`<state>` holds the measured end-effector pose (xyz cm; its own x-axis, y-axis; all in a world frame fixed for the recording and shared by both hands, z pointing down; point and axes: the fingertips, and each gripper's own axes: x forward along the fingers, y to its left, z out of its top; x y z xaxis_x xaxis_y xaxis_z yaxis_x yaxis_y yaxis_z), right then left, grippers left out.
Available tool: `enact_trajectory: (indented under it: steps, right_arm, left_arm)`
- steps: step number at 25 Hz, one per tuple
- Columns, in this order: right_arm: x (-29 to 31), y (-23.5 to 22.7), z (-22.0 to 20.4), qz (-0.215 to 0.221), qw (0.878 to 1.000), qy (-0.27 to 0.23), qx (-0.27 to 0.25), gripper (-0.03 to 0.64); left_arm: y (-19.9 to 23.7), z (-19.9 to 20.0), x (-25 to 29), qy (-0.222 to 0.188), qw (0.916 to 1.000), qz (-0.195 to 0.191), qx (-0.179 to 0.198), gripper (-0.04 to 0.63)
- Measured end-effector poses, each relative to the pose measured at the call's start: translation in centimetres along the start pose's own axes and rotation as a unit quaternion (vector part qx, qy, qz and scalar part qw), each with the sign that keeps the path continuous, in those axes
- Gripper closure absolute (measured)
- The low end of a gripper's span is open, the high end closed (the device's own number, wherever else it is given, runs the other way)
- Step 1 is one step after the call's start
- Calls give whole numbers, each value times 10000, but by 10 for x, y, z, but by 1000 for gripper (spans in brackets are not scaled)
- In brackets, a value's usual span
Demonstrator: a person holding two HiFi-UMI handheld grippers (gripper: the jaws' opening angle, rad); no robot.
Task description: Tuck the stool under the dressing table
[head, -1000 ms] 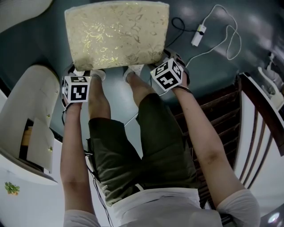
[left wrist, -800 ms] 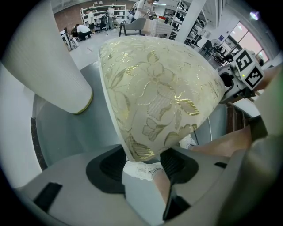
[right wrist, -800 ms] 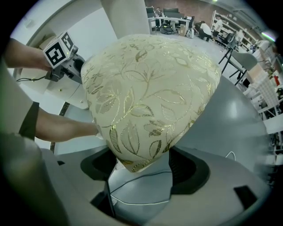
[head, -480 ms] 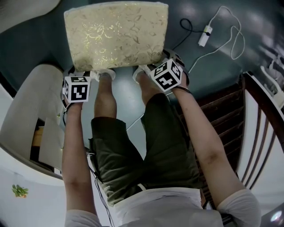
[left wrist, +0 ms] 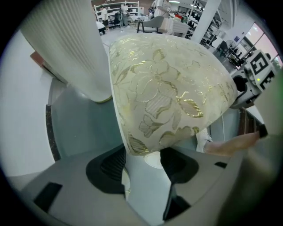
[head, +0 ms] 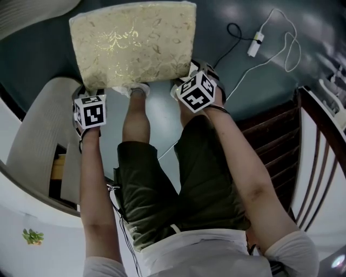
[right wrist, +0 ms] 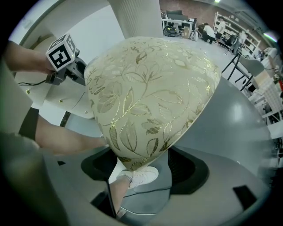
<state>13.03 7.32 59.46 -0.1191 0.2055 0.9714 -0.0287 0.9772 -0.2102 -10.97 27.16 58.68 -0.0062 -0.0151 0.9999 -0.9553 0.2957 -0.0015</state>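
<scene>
The stool (head: 132,46) has a rectangular cushion in cream fabric with a gold leaf pattern. It sits directly ahead of the person's white shoes (head: 139,89), above the dark grey-green floor (head: 238,92). No view shows whether its legs rest on the floor.

Left gripper (left wrist: 142,161): pointed straight down at the near left corner of the cushion. The jaws stand fairly wide, with the cushion corner between them, and both pads bear on the fabric.

Right gripper (right wrist: 140,165): pointed steeply down at the near right corner. The jaws stand wide and are closed on that corner of the cushion in the same way.

A white, curved piece of furniture with a ribbed front (head: 38,124) stands on the floor just beside the stool's left side. A second ribbed white surface (head: 32,11) lies beyond the stool's far left corner.

A white power strip with its cable (head: 255,43) lies on the floor to the right of the stool, well apart from it. Dark brown wooden slats (head: 319,157) stand at the right.
</scene>
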Motion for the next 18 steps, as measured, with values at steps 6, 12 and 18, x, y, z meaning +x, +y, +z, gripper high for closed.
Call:
enact_trajectory:
  steps: [6, 12, 18]
  right_arm:
    - [-7, -10, 0, -110, 9986, 181, -476, 259]
    - [-6, -6, -3, 103, 9983, 101, -563, 275]
    - [-6, 0, -2, 154, 9985, 19, -527, 279]
  left_arm:
    - [-14, -19, 9, -79, 9965, 309, -768, 374]
    - [-62, -13, 0, -19, 9960, 101, -892, 413]
    - [-111, 6, -8, -216, 9957, -202, -881, 432]
